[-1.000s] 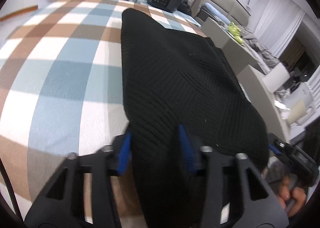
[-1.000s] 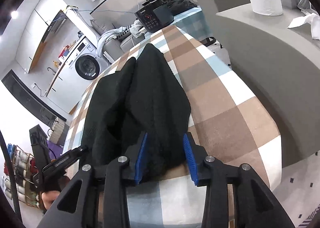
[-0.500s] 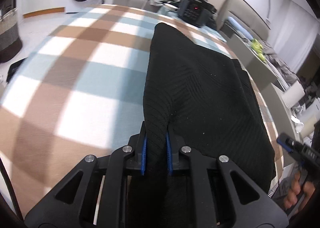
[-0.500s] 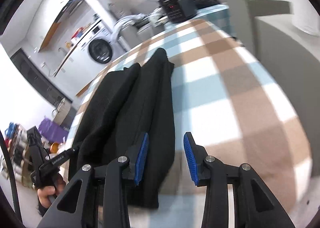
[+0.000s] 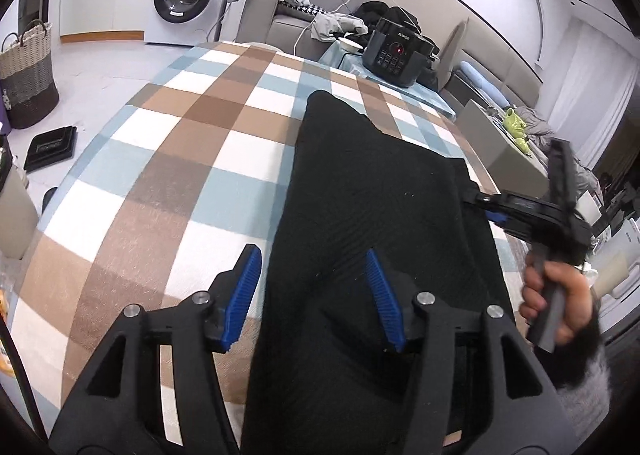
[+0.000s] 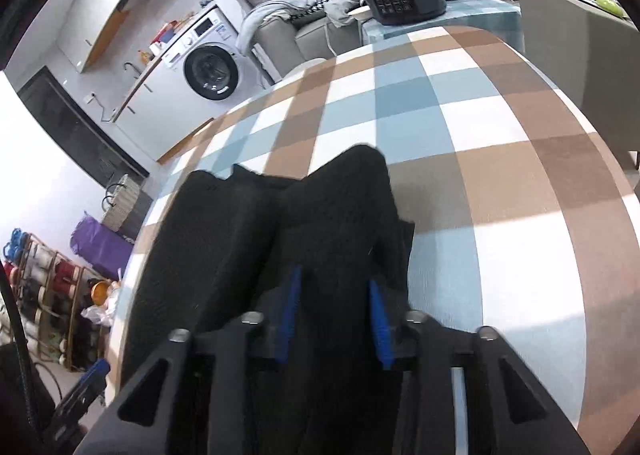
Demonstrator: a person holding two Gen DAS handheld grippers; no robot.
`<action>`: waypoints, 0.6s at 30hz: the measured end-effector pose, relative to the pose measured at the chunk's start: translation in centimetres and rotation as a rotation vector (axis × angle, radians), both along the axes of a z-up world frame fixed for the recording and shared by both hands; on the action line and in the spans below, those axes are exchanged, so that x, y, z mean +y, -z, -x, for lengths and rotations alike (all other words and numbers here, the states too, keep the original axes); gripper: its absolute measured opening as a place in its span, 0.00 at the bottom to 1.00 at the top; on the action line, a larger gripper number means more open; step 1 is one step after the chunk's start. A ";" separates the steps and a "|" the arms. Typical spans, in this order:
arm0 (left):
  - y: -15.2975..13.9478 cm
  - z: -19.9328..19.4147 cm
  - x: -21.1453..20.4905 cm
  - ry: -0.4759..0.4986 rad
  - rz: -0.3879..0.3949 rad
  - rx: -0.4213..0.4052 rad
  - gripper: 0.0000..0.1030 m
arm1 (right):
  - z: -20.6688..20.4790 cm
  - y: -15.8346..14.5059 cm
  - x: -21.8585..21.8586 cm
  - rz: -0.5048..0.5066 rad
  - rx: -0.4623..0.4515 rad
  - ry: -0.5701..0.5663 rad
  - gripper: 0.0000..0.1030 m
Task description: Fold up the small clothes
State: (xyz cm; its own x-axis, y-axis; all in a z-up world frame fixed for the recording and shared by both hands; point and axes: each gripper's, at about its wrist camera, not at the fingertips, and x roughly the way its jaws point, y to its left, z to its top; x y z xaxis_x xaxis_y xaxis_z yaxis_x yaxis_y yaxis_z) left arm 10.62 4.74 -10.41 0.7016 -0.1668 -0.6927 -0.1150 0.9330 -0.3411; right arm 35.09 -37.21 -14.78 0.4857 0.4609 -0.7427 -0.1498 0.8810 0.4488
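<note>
My black knit garment (image 5: 372, 191) lies lengthwise on the checked bench (image 5: 168, 159). My left hand-held gripper (image 5: 316, 295) has just been opening, jaws spread over its near edge. My right hand-held gripper (image 6: 334, 315) has been closing and pinches a fold of it.

Near end of black garment (image 5: 372, 223) runs under the gripper frames, cut off at bottom edge. Right gripper (image 6: 334, 311) pad contact unclear: black on black.

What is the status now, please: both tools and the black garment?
Left tool just opened, pads off black garment. Right tool closing around a fold. Nothing in the way on checked cloth.
</note>
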 end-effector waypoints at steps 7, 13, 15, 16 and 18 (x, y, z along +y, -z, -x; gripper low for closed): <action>0.2 -0.8 -0.7 0.016 0.013 0.007 0.50 | 0.3 -6.2 1.1 0.002 -0.238 -0.050 0.05; 0.3 -0.6 -0.8 0.014 0.014 0.013 0.50 | -3.3 -3.3 0.5 0.099 -0.139 0.011 0.06; 0.3 -0.5 -1.1 0.019 0.009 0.016 0.50 | -4.1 -1.0 0.4 0.146 -0.067 0.023 0.09; 0.3 -0.4 -1.1 0.022 0.008 0.017 0.50 | -4.1 -0.3 0.3 0.162 -0.028 0.026 0.11; 0.3 -0.1 -1.5 0.033 0.001 0.020 0.50 | -2.5 -0.6 -0.7 0.107 -0.030 0.033 0.18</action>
State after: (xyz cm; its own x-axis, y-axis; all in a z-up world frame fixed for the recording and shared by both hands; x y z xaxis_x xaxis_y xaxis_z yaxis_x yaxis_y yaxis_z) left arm 10.73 3.25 -10.72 0.6818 -0.1902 -0.7064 -0.0908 0.9361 -0.3398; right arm 37.56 -37.94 -14.13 0.5222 0.3631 -0.7717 -0.1314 0.9283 0.3478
